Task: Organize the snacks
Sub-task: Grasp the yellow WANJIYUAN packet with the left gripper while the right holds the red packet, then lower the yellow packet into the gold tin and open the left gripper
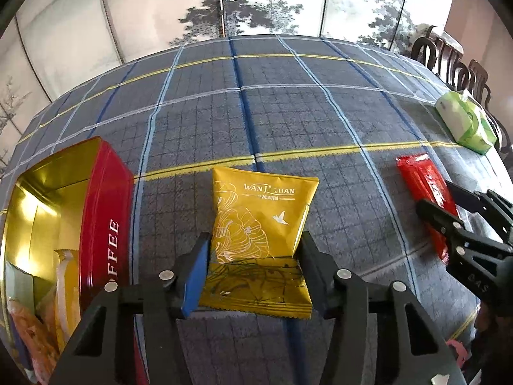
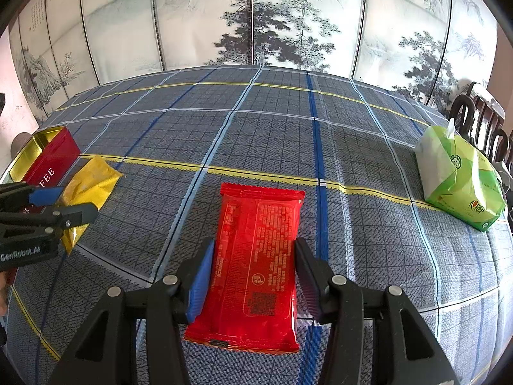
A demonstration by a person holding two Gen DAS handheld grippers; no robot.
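Observation:
A yellow snack packet (image 1: pixel 259 224) lies on the plaid tablecloth between the fingers of my left gripper (image 1: pixel 255 243), which is open around it; whether the pads touch it I cannot tell. It also shows in the right wrist view (image 2: pixel 89 186). A red snack packet (image 2: pixel 256 256) lies flat between the fingers of my right gripper (image 2: pixel 253 250), open around it. It also shows in the left wrist view (image 1: pixel 423 186). A red "COFFEE" tin (image 1: pixel 105 211) with a gold inside stands open at the left, with several snacks in it.
A green tissue pack (image 2: pixel 458 183) lies at the table's right edge. Dark wooden chairs (image 1: pixel 455 67) stand beyond it. A painted folding screen (image 2: pixel 256 16) stands behind the table. The plaid tablecloth (image 2: pixel 272 128) stretches far ahead.

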